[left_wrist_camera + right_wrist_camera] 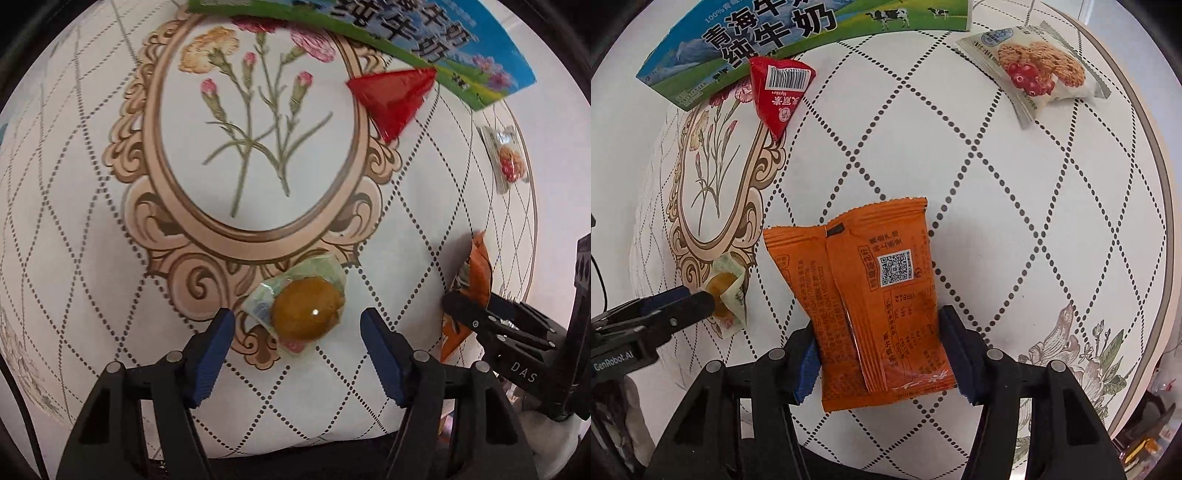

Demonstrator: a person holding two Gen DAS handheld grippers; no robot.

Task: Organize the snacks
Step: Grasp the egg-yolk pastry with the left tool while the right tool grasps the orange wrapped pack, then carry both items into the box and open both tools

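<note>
A brown egg-shaped snack in a clear wrapper lies on the white patterned tablecloth. My left gripper points down at it and is open; its blue pads stand either side of the snack's near end without touching it. In the right wrist view the same snack shows beside the left gripper's tip. My right gripper is shut on an orange snack packet, pads pressed on both its sides. That packet and the right gripper appear at the right of the left wrist view.
A blue-and-green milk carton lies at the far side, with a red triangular packet against it. A white cookie packet lies far right. The round table's rim curves along the right.
</note>
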